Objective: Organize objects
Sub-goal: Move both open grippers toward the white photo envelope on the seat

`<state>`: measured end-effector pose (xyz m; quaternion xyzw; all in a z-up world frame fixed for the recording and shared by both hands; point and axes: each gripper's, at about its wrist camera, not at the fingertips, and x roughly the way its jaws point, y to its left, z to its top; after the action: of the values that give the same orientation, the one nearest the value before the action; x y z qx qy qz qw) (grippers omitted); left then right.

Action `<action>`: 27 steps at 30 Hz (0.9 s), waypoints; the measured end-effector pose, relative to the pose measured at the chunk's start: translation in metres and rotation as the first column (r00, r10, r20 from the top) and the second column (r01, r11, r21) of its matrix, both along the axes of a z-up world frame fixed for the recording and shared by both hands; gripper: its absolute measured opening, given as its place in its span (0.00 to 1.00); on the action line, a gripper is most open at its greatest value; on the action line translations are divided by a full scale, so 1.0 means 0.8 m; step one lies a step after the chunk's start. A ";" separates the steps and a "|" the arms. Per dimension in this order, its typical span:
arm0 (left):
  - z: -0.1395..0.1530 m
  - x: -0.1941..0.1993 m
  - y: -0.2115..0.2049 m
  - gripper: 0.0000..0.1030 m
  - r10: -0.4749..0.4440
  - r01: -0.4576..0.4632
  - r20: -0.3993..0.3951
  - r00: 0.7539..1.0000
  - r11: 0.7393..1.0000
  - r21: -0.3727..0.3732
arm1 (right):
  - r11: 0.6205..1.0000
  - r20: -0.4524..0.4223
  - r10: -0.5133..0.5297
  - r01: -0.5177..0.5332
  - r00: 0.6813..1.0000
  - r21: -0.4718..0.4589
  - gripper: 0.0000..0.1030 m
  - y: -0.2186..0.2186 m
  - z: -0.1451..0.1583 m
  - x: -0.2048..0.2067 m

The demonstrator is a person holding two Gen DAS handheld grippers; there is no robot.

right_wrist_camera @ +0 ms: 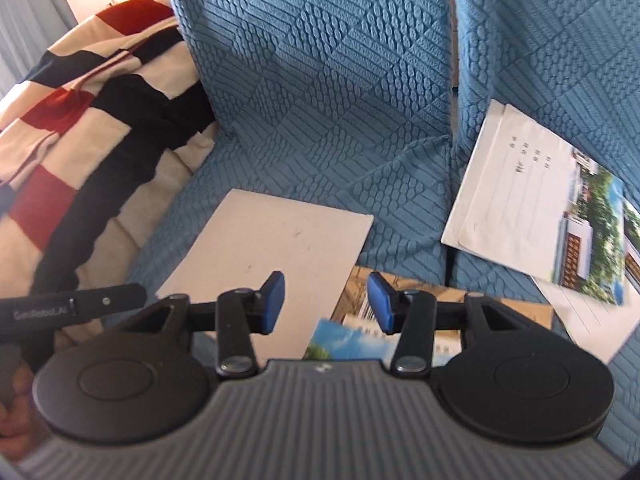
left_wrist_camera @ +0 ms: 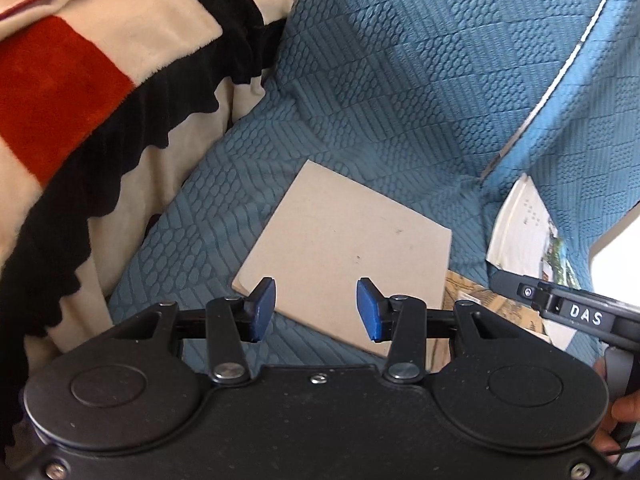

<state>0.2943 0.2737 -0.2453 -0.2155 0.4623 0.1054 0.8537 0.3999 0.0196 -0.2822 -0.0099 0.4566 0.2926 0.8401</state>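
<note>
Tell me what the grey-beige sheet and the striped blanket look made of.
Grey-beige sheet: probably greyboard or thick card; matte, flat, stiff straight edges, small specks. Striped blanket: likely plush fleece; fuzzy nap, soft folds, scalloped black edge.

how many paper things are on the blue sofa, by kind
plain grey card: 1
white sheets with a photo print: 2, overlapping
brown printed sheet: 1
blue photo booklet: 1
bare white sheet: 1
total: 6, though overlaps make this uncertain
</note>
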 end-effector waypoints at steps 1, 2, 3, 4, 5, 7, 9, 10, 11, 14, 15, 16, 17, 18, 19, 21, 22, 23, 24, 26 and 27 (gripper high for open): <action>-0.005 0.005 0.002 0.41 0.000 0.000 -0.006 1.000 1.000 0.000 | 1.000 -0.001 0.001 -0.001 1.000 -0.006 0.47 0.003 -0.005 0.007; -0.010 0.009 0.004 0.41 -0.001 0.001 -0.010 1.000 1.000 0.000 | 1.000 -0.002 0.001 -0.001 1.000 -0.009 0.47 0.004 -0.011 0.015; -0.016 0.013 0.006 0.41 -0.002 0.002 -0.015 1.000 1.000 0.000 | 1.000 -0.006 0.001 -0.001 1.000 -0.013 0.47 0.006 -0.016 0.023; -0.021 0.018 0.008 0.41 -0.001 0.001 -0.023 1.000 1.000 0.002 | 1.000 -0.011 0.002 -0.002 1.000 -0.015 0.47 0.009 -0.022 0.032; -0.026 0.022 0.009 0.41 -0.002 0.003 -0.027 1.000 1.000 0.001 | 1.000 -0.015 0.003 -0.003 1.000 -0.016 0.47 0.010 -0.027 0.041; -0.035 0.030 0.012 0.41 -0.006 0.006 -0.038 0.999 1.000 0.003 | 1.000 -0.021 0.005 -0.005 1.000 -0.022 0.47 0.015 -0.038 0.058; -0.043 0.037 0.013 0.41 -0.009 0.009 -0.046 0.999 1.000 0.008 | 1.000 -0.026 0.009 -0.009 1.000 -0.027 0.47 0.019 -0.048 0.073; -0.047 0.040 0.013 0.41 -0.009 0.010 -0.051 0.999 1.000 0.010 | 0.999 -0.028 0.012 -0.013 1.000 -0.030 0.47 0.022 -0.052 0.080; -0.050 0.043 0.013 0.41 -0.009 0.010 -0.056 0.998 1.000 0.012 | 0.999 -0.030 0.014 -0.015 0.999 -0.035 0.47 0.024 -0.057 0.086; -0.060 0.049 0.013 0.41 -0.014 0.016 -0.070 0.997 1.000 0.027 | 0.999 -0.037 0.028 -0.029 0.999 -0.043 0.47 0.030 -0.070 0.101; -0.063 0.050 0.013 0.41 -0.017 0.019 -0.074 0.997 1.000 0.023 | 0.998 -0.046 0.040 -0.042 0.998 -0.039 0.47 0.032 -0.074 0.106; -0.066 0.051 0.013 0.41 -0.020 0.021 -0.080 0.997 1.000 0.020 | 0.998 -0.060 0.055 -0.057 0.997 -0.029 0.46 0.033 -0.079 0.110; -0.069 0.053 0.014 0.40 -0.021 0.022 -0.088 0.996 1.000 0.019 | 0.998 -0.076 0.063 -0.064 0.995 -0.021 0.46 0.034 -0.084 0.114; -0.072 0.054 0.014 0.40 -0.020 0.022 -0.095 0.995 1.000 0.019 | 0.998 -0.088 0.061 -0.063 0.994 -0.019 0.46 0.034 -0.089 0.118; -0.074 0.054 0.014 0.40 -0.021 0.023 -0.101 0.995 1.000 0.017 | 0.998 -0.093 0.054 -0.056 0.994 -0.020 0.45 0.034 -0.093 0.122; -0.078 0.054 0.014 0.39 -0.024 0.026 -0.111 0.993 1.000 0.016 | 0.998 -0.076 0.060 -0.061 0.995 -0.011 0.47 0.033 -0.095 0.125; -0.078 0.053 0.013 0.39 -0.027 0.029 -0.111 0.994 0.999 0.018 | 0.998 -0.071 0.066 -0.067 0.995 -0.009 0.47 0.034 -0.095 0.127; -0.079 0.053 0.013 0.39 -0.031 0.033 -0.111 0.993 0.999 0.021 | 0.997 -0.067 0.070 -0.071 0.995 -0.005 0.47 0.034 -0.096 0.129; -0.079 0.054 0.012 0.39 -0.033 0.036 -0.113 0.993 0.999 0.023 | 0.997 -0.065 0.076 -0.076 0.995 0.002 0.47 0.034 -0.097 0.131; -0.079 0.054 0.012 0.39 -0.035 0.038 -0.115 0.993 0.999 0.025 | 0.995 -0.064 0.100 -0.099 0.993 0.016 0.50 0.037 -0.098 0.133; -0.080 0.054 0.011 0.39 -0.037 0.040 -0.115 0.993 0.999 0.026 | 0.993 -0.063 0.121 -0.120 0.991 0.016 0.50 0.039 -0.098 0.133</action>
<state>0.3375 0.2827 -0.3090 -0.1880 0.5129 0.1078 0.8307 0.5066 0.0512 -0.3607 -0.0231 0.4800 0.3456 0.8060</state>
